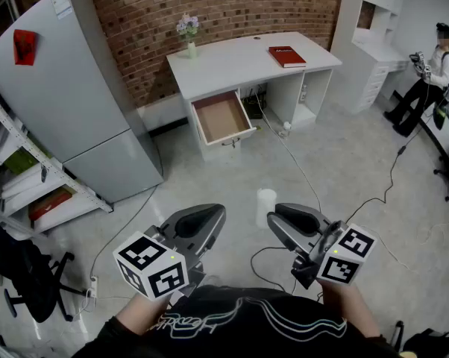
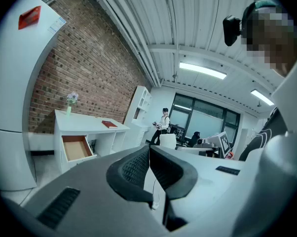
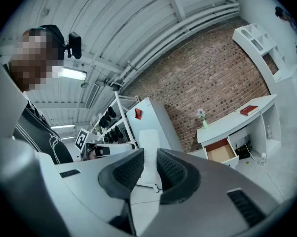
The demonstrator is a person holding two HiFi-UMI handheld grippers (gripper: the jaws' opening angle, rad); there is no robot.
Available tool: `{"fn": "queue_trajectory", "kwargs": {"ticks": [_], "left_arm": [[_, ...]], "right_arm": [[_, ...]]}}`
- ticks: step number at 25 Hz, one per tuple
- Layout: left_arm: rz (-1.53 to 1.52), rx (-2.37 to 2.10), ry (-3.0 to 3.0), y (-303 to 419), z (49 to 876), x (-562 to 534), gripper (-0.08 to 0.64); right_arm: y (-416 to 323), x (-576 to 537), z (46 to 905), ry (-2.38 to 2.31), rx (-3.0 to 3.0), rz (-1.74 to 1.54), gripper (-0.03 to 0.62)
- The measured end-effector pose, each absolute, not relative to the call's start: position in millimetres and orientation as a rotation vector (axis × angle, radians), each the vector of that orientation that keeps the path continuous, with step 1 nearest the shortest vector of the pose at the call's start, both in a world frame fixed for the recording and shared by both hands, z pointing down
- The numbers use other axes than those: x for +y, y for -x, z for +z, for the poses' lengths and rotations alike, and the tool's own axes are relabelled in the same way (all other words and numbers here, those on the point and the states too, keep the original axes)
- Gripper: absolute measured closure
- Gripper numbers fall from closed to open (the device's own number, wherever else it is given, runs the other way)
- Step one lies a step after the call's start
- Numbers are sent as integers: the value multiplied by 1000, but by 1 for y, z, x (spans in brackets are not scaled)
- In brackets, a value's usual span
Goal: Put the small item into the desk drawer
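White desk (image 1: 236,64) bearing book (image 1: 287,56), vase (image 1: 191,49)

The right hand-held gripper (image 3: 149,163) fills the lower frame, its two ribbed dark pads closed against a small white item (image 3: 148,139) standing between them. Right of centre, a white surface (image 3: 237,118) against the brick wall (image 3: 212,68) carries a red book (image 3: 248,110) and a vase of flowers (image 3: 202,117). Its wooden drawer (image 3: 220,151) is pulled open. A grey fridge (image 3: 162,120) stands at centre, behind the item.
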State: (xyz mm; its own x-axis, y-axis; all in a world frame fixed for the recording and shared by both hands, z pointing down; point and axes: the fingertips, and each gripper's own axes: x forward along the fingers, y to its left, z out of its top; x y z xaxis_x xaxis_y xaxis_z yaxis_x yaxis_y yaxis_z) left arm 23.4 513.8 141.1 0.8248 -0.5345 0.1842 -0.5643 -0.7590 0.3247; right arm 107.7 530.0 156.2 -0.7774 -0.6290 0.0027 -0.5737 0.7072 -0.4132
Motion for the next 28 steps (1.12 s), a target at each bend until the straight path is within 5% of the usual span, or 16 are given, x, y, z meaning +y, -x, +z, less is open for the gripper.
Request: {"fn": "queue_trajectory", "kwargs": {"ticks": [28], "left_arm": [[55,-833,-2620,-33,147,509,538]], "right_arm": [[-127,519,158,1068,2806,-563,497]]}}
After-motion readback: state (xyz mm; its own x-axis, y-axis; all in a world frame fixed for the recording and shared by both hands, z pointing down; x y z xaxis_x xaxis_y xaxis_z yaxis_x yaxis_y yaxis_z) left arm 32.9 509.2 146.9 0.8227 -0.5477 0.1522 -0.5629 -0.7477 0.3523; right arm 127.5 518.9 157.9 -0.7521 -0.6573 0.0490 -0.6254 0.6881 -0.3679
